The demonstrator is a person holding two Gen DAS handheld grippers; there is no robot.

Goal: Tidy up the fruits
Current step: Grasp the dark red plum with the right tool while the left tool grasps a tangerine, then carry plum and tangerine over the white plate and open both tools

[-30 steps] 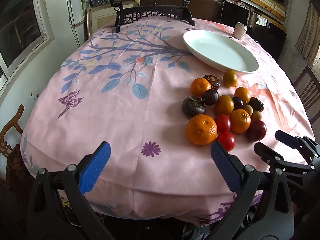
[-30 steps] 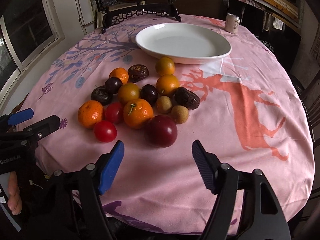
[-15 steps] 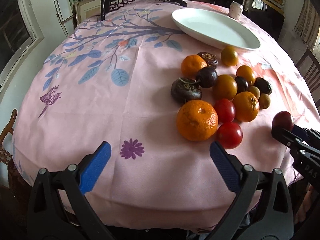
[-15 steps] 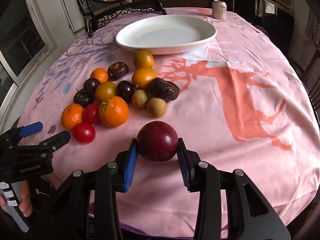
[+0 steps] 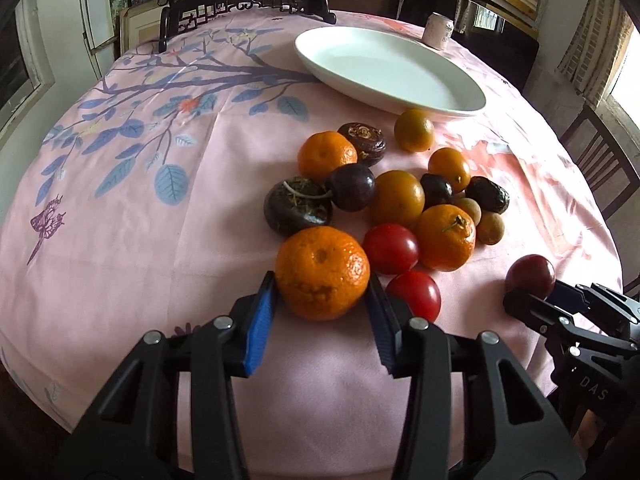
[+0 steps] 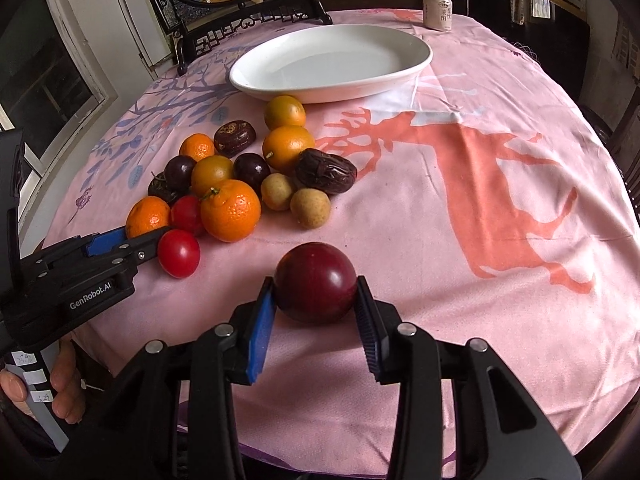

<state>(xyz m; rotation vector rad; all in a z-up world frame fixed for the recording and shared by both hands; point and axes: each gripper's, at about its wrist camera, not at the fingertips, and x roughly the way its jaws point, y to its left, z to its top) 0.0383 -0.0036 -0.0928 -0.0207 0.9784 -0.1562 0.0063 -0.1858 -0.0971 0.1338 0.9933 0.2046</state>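
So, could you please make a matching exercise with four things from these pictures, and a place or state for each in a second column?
1. large orange mandarin
2. dark red round plum
3. white oval ceramic dish
4. pale drink can

A. between the right hand-held gripper fingers
B. far table edge, behind the dish
C. between the left hand-held gripper fingers
D. holds no fruit

Pairs: 1-C, 2-A, 3-D, 4-B

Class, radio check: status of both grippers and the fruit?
Left gripper shut on mandarin. Right gripper shut on plum. Plate empty, path clear.
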